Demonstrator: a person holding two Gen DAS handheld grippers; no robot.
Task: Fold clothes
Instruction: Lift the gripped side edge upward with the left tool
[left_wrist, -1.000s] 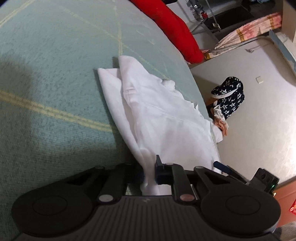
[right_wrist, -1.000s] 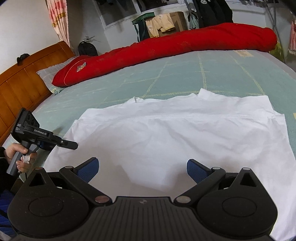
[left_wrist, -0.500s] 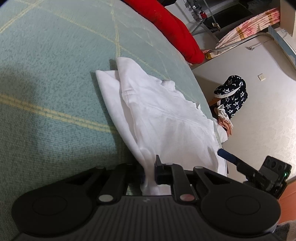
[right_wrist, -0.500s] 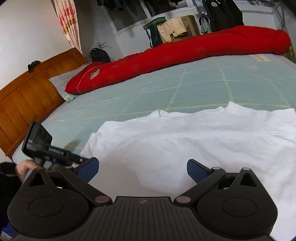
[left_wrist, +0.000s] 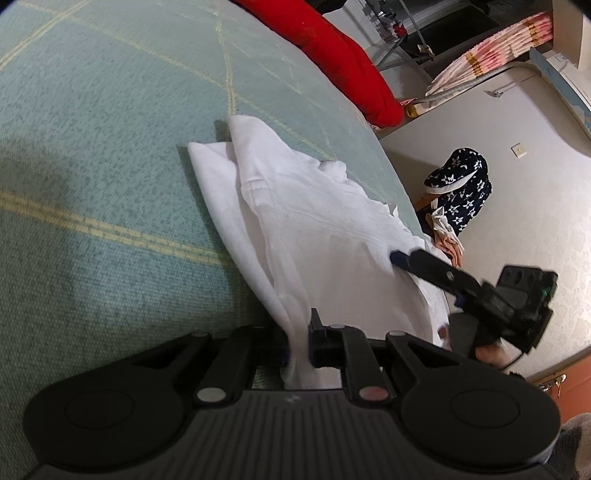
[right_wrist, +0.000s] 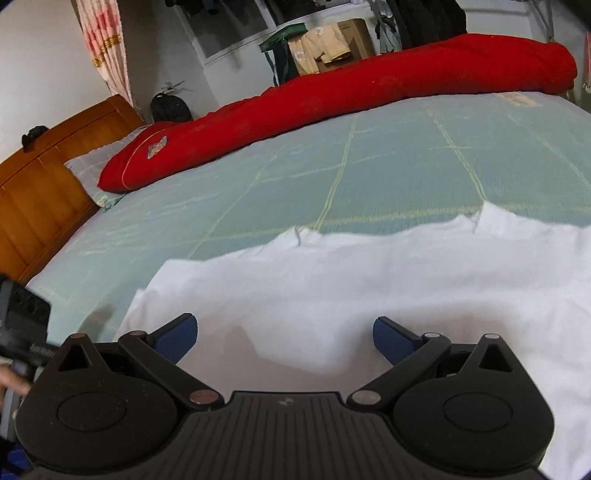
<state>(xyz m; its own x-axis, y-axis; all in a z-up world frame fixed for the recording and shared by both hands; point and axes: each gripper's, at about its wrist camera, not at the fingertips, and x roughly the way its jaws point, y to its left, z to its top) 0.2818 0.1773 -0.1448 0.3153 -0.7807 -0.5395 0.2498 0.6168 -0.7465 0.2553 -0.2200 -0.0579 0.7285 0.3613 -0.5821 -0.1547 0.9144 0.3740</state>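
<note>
A white shirt (left_wrist: 314, 229) lies spread on the green bedspread (left_wrist: 110, 147), near the bed's edge. My left gripper (left_wrist: 298, 341) is shut on a bunched corner of the white shirt at its near end. In the right wrist view the white shirt (right_wrist: 369, 280) fills the lower half. My right gripper (right_wrist: 284, 338) hovers just above it, open, its blue pads (right_wrist: 175, 338) wide apart with nothing between them. The right gripper (left_wrist: 400, 258) also shows in the left wrist view, reaching in over the shirt's edge, held by a hand (left_wrist: 487, 350).
A long red quilt roll (right_wrist: 332, 110) lies along the far side of the bed. A wooden headboard (right_wrist: 48, 184) and a pillow (right_wrist: 99, 166) stand at the left. On the floor past the bed's edge are dark star-patterned slippers (left_wrist: 461, 184). The left gripper's body (right_wrist: 22, 325) sits at the far left.
My right gripper has moved left and forward over the shirt, toward the left gripper. The left gripper still holds the same corner and has barely shifted.
</note>
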